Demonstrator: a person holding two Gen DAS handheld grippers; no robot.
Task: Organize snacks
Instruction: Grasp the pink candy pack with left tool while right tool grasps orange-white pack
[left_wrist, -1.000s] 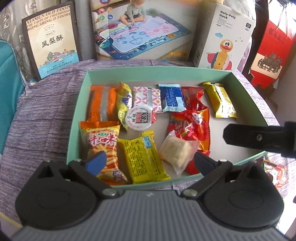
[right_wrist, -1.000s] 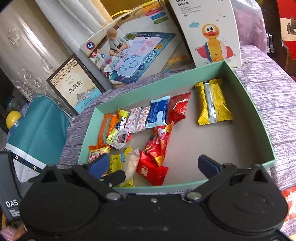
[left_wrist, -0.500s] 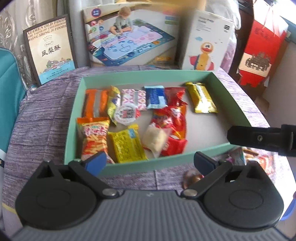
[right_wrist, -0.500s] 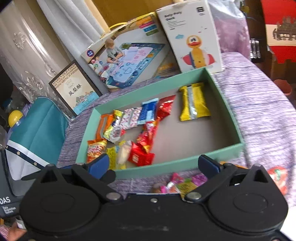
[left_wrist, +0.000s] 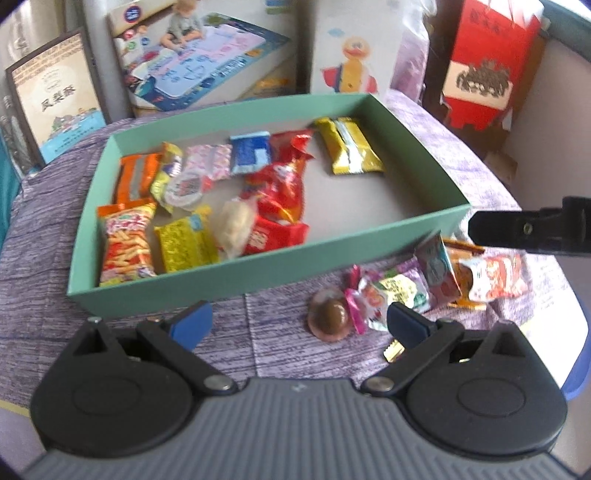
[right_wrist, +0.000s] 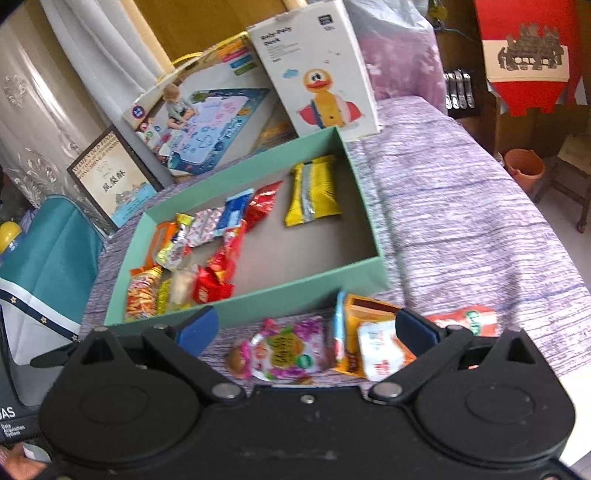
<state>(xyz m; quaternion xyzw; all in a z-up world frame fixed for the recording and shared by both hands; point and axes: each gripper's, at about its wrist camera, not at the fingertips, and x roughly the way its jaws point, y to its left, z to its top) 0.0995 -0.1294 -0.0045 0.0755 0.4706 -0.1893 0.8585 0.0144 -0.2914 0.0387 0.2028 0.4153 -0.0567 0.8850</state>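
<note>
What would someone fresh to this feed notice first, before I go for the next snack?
The mint-green box dominates the middle of the purple cloth, its left half crowded with bright packets and its right half bare apart from one yellow packet near the far wall. Next comes the loose heap of snacks on the cloth just outside the near wall, a brown round candy at its left end. Both tongs, left and right, hang open and empty.

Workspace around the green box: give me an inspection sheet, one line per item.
Surface: purple woven cloth.
Job's things: green box holding about a dozen snacks, right half mostly bare; loose snack pile outside its near wall.
Clutter: nothing seen.
Grippers: left gripper and right gripper both open, empty.
Cables: nothing seen.
Surroundings: duck toy box, play-mat box, red bag.
</note>
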